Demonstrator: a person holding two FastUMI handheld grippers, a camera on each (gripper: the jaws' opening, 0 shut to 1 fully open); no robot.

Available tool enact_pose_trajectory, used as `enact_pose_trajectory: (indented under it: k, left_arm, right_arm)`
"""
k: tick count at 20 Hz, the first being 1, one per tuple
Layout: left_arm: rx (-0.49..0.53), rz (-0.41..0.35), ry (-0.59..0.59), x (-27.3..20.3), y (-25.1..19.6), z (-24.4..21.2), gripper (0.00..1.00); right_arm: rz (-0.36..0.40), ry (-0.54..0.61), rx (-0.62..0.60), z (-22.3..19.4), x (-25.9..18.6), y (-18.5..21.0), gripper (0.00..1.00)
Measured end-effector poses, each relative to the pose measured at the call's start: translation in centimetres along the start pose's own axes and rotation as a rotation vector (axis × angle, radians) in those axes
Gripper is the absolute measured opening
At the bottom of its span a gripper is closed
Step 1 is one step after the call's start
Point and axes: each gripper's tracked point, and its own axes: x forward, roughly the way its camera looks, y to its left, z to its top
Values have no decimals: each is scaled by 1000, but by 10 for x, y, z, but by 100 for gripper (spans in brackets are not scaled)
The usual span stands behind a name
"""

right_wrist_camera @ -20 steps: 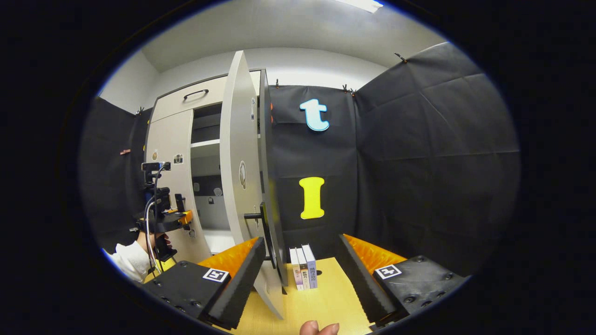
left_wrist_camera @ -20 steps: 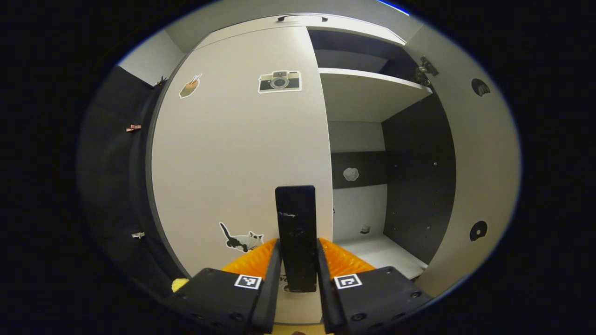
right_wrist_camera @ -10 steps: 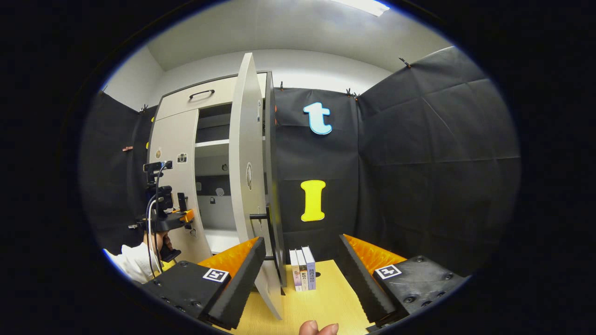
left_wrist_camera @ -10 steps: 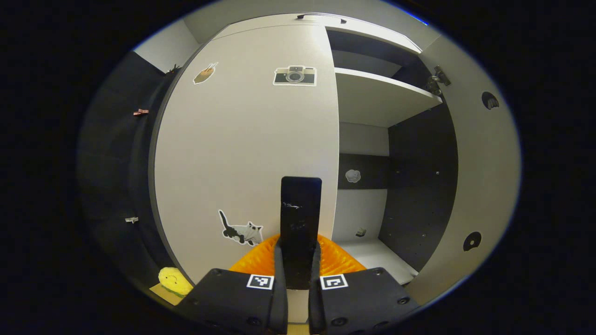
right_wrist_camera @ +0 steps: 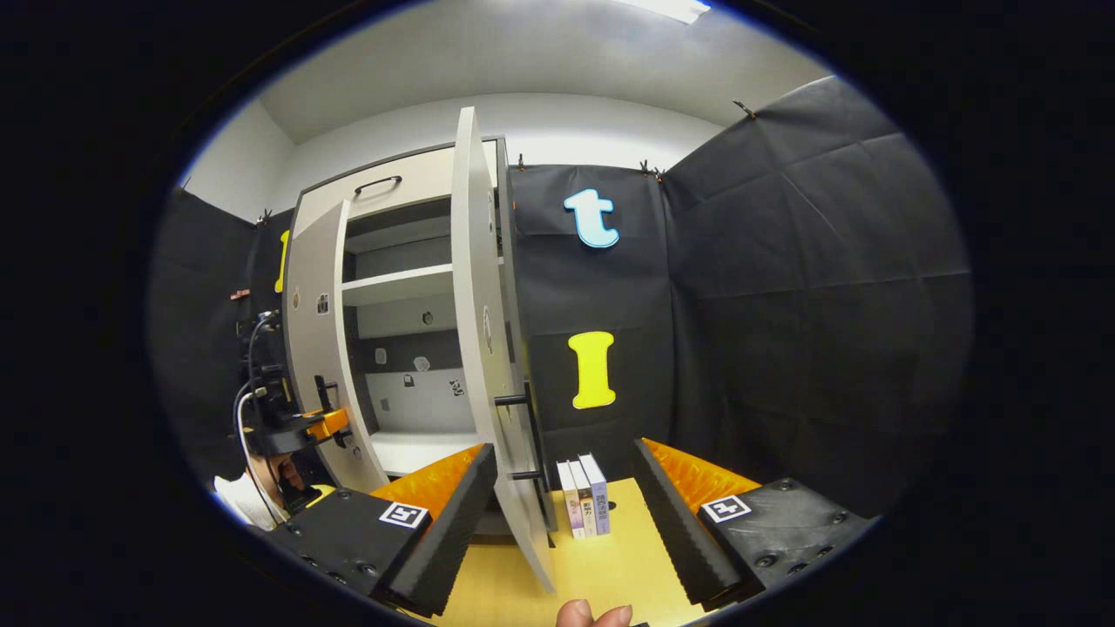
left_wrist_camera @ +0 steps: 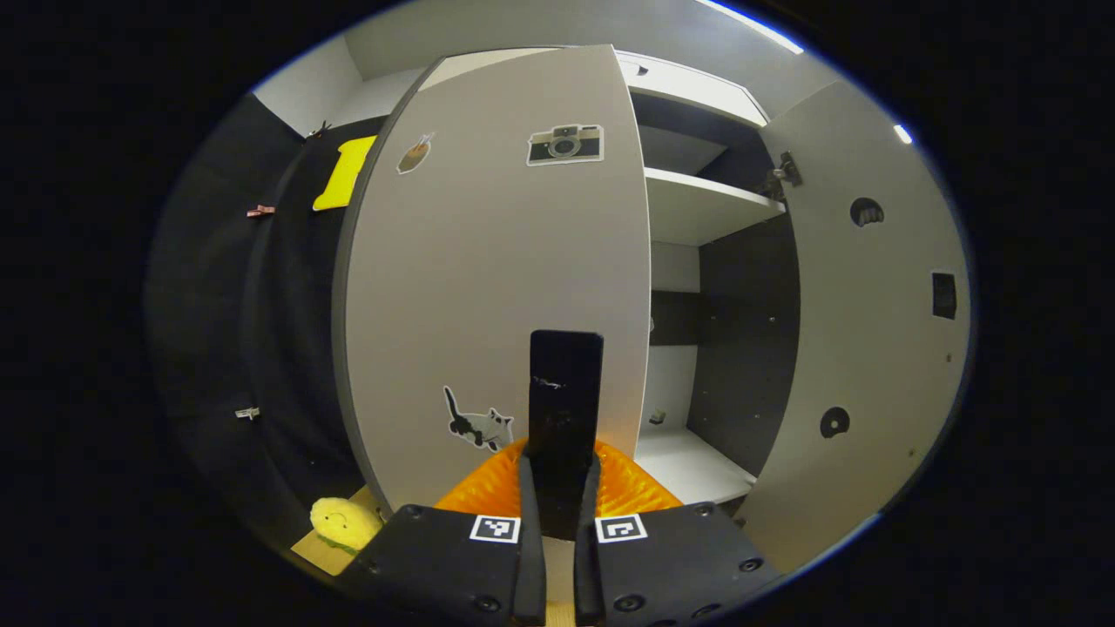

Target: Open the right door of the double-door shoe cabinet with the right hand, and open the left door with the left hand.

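Black cloth walls close the booth around a pale cabinet [right_wrist_camera: 383, 187] that stands on a yellow wooden top [right_wrist_camera: 601, 566]. Dead ahead of the left gripper [left_wrist_camera: 557, 522], its fingers are pressed together on the left door's handle [left_wrist_camera: 564, 409], a dark upright bar that rises from between them. The left door [left_wrist_camera: 488, 287] fills the space in front and to that gripper's left, and stands part-way open, with a shelf [left_wrist_camera: 706, 205] and dark inner walls seen past its right edge. The right door [left_wrist_camera: 871, 331] hangs wide open farther to the right, its inner face showing round hinge holes. In the right gripper view, the right gripper [right_wrist_camera: 566, 514] is spread wide and holds nothing; the right door's edge and its handle [right_wrist_camera: 523, 435] lie just ahead, between the fingers but free of them. Three books [right_wrist_camera: 585, 496] stand beyond the door, and the left gripper appears far off to the left at the other door. Both doors look like flat, stiff board, smooth-faced and likely slippery, so the bar handle is the sensible hold; they probably swing lightly on their hinges, and a pull along the arc should suit better than a straight tug. Stickers mark the left door: a camera [left_wrist_camera: 564, 144] above, a cat [left_wrist_camera: 477, 425] low beside the handle, a small one [left_wrist_camera: 413, 153] up to the left. A yellow plush [left_wrist_camera: 338, 521] lies low to the left gripper's left.
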Motion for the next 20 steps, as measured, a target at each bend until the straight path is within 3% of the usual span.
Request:
enact_pose_trajectory:
  k: [10, 20]
  left_arm:
    - [-23, -67, 13, -65, 44, -1, 17]
    - [-22, -127, 34, -95, 85, 0, 17]
  right_arm:
    - [30, -30, -41, 4, -15, 58, 98]
    - [61, -27, -41, -1, -15, 100, 98]
